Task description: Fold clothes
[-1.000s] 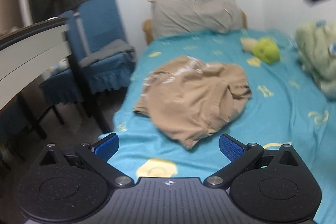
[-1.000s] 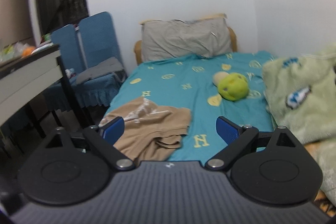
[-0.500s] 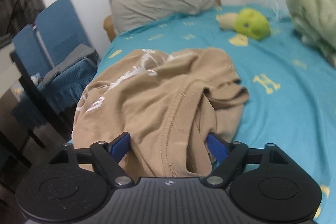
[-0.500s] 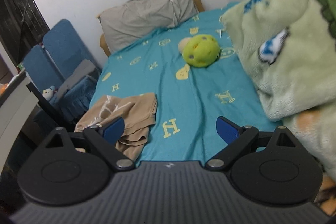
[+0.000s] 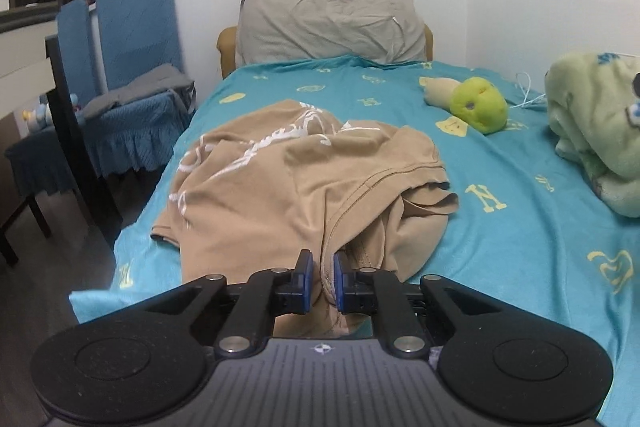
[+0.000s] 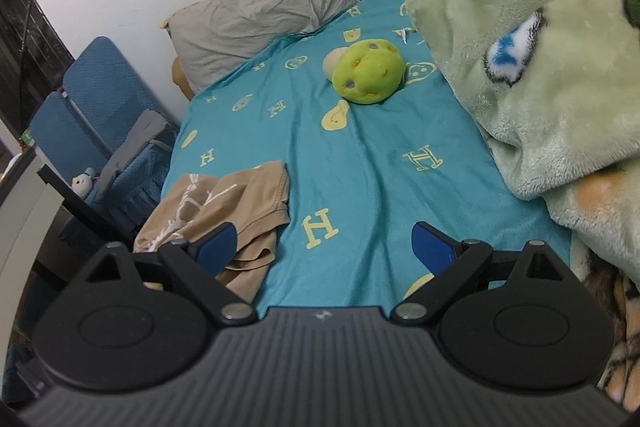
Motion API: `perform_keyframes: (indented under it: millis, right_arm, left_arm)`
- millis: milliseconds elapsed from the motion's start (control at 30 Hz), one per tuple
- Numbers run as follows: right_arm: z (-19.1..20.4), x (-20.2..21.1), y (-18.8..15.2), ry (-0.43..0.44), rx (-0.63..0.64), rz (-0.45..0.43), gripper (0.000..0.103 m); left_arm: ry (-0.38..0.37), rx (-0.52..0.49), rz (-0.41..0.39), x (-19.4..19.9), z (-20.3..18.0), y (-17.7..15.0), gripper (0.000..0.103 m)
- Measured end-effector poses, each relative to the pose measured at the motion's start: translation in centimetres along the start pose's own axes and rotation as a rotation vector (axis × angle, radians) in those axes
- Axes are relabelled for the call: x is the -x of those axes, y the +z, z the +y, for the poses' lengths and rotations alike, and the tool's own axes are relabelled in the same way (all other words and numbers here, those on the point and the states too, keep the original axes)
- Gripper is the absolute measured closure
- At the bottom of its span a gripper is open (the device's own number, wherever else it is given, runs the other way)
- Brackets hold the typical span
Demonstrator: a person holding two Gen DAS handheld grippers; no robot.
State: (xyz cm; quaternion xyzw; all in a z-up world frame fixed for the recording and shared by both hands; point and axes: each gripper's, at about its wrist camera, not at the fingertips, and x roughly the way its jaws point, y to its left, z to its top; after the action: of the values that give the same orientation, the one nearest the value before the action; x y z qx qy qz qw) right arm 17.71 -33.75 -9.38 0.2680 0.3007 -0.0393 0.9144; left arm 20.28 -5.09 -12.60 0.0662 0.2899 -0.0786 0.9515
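The tan shirt [image 5: 304, 183] lies in a rumpled heap on the near left part of the bed [image 5: 520, 227], close to the bed's left edge, with its white print showing on top and 1 hemmed opening, a sleeve or the bottom hem, gaping toward the camera. The left gripper [image 5: 320, 277] has its 2 blue pads drawn almost together on a bunched fold of the shirt's near edge, so it holds cloth between them. The right gripper [image 6: 324, 245] hangs above the bare sheet to the right of the shirt with its jaws spread wide and nothing between them; its left pad only overlaps the shirt's corner in the right wrist view. Judging from this, the step in hand is taking hold of the shirt to lift and spread it, since a heap like this cannot be folded as it lies. The next move seems to call for the right gripper to find a 2nd hold on the shirt's edge, well apart from the left one, so that the cloth can be pulled flat on the sheet. Beyond the shirt sit a green plush toy [image 5: 478, 105], a grey pillow [image 5: 332, 23] at the head of the bed, a pale green blanket [image 6: 540, 47] along the right side, and 2 blue chairs [image 5: 132, 67] beside the bed on the left.
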Motion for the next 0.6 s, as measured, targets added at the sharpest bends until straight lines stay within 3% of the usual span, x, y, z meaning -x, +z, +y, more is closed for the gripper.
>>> perform_keyframes:
  millis: [33, 100, 167, 267, 367, 600]
  right_arm:
    - [0.2, 0.3, -0.1, 0.003, 0.010, -0.006, 0.007]
    - [0.5, 0.7, -0.6, 0.001, 0.034, -0.013, 0.008]
    - [0.7, 0.6, -0.8, -0.002, 0.048, -0.008, 0.008]
    - [1.1, 0.1, -0.9, -0.016, 0.084, -0.015, 0.008]
    - [1.7, 0.0, -1.2, 0.014, 0.126, -0.043, 0.008]
    - [5.0, -0.1, -3.4, 0.150, 0.260, -0.053, 0.008]
  left_arm:
    - [-0.004, 0.004, -0.004, 0.1, 0.0, 0.0, 0.085]
    - [-0.012, 0.013, -0.013, 0.4, 0.1, 0.0, 0.071]
    - [-0.020, 0.021, -0.022, 0.6, 0.2, 0.1, 0.067]
    - [-0.032, 0.034, -0.036, 1.0, 0.3, 0.1, 0.102]
    - [-0.043, 0.050, -0.057, 1.7, 0.6, 0.3, 0.102]
    - [-0.065, 0.137, -0.278, 12.7, 3.4, 3.6, 0.102]
